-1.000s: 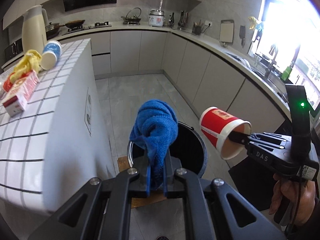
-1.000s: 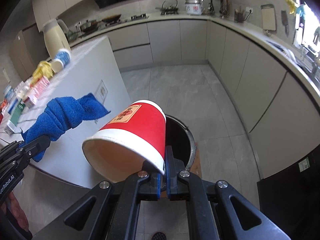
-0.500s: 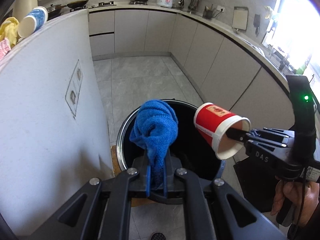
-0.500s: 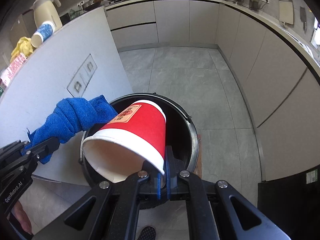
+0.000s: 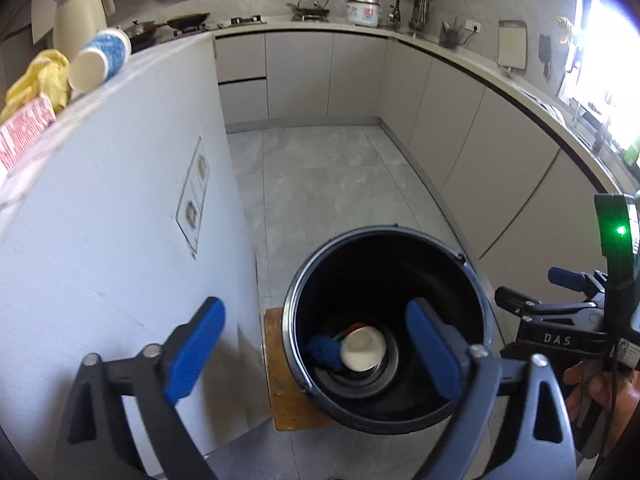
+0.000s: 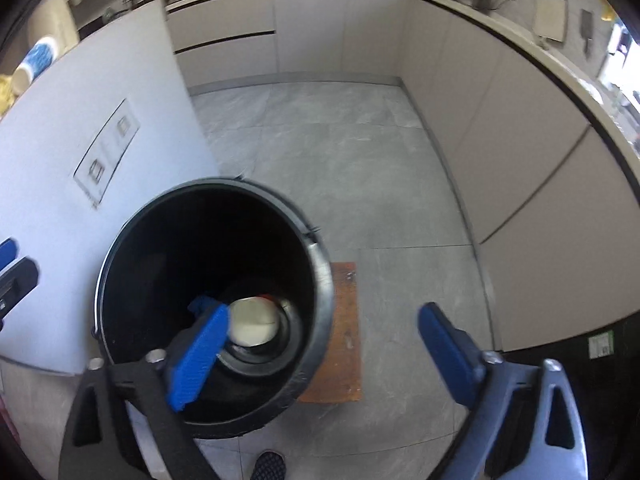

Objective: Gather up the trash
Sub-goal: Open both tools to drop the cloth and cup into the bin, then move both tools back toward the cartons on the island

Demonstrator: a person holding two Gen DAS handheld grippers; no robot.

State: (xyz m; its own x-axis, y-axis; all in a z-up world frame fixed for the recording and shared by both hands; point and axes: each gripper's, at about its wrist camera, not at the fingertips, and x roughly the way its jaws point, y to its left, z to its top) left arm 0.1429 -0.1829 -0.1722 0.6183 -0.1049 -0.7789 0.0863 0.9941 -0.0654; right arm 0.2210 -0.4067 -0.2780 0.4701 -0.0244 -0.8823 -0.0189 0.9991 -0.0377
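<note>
Trash that is left to collect sits at the upper left of the left wrist view, on top of the white desk (image 5: 120,184): from the left a red-and-white packet (image 5: 22,136), a crumpled yellow wrapper (image 5: 38,80) and a blue-patterned paper cup (image 5: 100,60) lying on its side, its open mouth turned toward the lower left of the frame and its long axis running up to the right.

Lower and further right, the left gripper (image 5: 316,350) has its fingers (image 5: 196,350) spreading apart with nothing between them; they straddle the near rim of the black bin (image 5: 472,280), which stands on the floor at the lower centre. Inside, at the bottom, lie a blue cloth (image 5: 322,354) and, touching it on the right, a red paper cup (image 5: 362,346) with its pale mouth facing up.

At the far right edge the right gripper (image 6: 320,348) shows side-on; in its own view its fingers are likewise opening and empty, one over the bin, the other over the floor beside it.

My judgement is that this drop is finished and the next pick lies up and to the left. The left gripper is on the desk side, so it looks nearer to the fallen cup.
</note>
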